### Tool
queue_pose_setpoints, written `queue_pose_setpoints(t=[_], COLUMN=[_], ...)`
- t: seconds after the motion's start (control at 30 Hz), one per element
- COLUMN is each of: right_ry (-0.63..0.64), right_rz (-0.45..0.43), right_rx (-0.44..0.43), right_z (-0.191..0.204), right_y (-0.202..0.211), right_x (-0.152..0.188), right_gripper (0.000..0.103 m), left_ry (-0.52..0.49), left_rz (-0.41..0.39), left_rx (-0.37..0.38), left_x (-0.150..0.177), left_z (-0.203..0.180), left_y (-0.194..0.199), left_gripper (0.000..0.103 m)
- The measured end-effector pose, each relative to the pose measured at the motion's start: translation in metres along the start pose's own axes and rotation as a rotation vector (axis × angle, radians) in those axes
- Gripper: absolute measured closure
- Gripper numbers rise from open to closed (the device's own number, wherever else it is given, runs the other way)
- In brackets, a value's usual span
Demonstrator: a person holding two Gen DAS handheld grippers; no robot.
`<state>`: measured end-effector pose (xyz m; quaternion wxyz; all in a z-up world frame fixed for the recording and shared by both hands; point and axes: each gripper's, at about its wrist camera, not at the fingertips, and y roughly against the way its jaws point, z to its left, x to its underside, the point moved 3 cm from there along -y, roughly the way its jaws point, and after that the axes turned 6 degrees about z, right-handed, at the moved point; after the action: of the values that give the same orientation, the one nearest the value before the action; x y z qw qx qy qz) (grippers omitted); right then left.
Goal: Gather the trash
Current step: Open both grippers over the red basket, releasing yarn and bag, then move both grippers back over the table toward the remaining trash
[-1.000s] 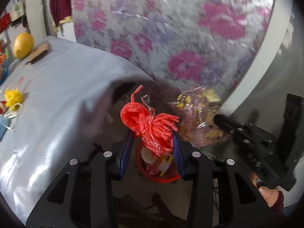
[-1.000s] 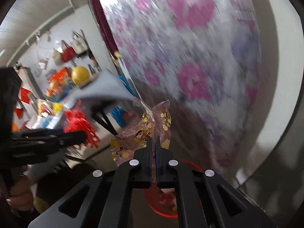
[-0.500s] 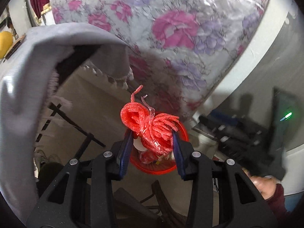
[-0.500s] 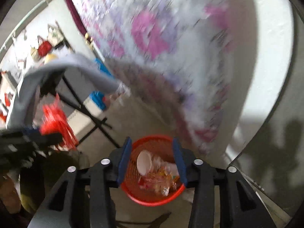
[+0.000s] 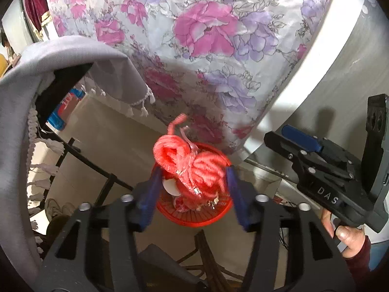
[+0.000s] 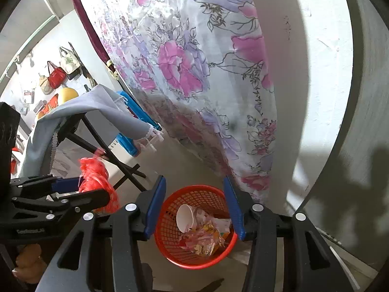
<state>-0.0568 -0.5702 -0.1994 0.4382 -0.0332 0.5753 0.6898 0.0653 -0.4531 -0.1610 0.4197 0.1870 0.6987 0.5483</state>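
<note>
The red mesh bundle [image 5: 188, 168] is the trash in hand, a crumpled net of red cord, and it sits between the blue pads of the left gripper [image 5: 193, 194], directly above the red basket [image 5: 192, 215] on the floor. The jaws of this gripper are opening at this moment. From the blur in the left wrist view the bundle seems already free of both pads, but I cannot be fully sure that no strand clings to one of them.

To do this release well, I think the hand should keep the tongs centred over the basket mouth and let the jaws spread fully. The net is light and rough, so it can catch on a pad. A loose end sticks out at about 11 o'clock from the bundle, toward the basket's far rim, so it is better not to swing the hand away before the bundle has fallen.

In the right wrist view the bundle shows at 9 o'clock, beside the black fingers of the left gripper and to the left of the basket. The right gripper [image 6: 194, 206] stands about half open with nothing between its pads; the basket lies between them in the view, well below. Inside are a white paper cup [image 6: 184, 217] and some wrappers [image 6: 206, 237].
</note>
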Motion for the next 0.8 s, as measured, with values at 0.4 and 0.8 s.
queue_pose_setpoints(t=[0.4,0.8], right_ry=[-0.001,0.005], right_rz=[-0.001,0.004], right_rx=[-0.012,-0.017], right_z=[0.003,0.007], right_y=[0.002,-0.001], right_x=[0.0,0.0], right_gripper=[0.054,0.049], left_ry=[0.003,0.025], left_rz=[-0.026,-0.045], left_rx=[-0.029,-0.051], left_x=[0.001,0.002], left_z=[0.0,0.005], left_y=[0.008,0.013], left_gripper=[0.035,0.028])
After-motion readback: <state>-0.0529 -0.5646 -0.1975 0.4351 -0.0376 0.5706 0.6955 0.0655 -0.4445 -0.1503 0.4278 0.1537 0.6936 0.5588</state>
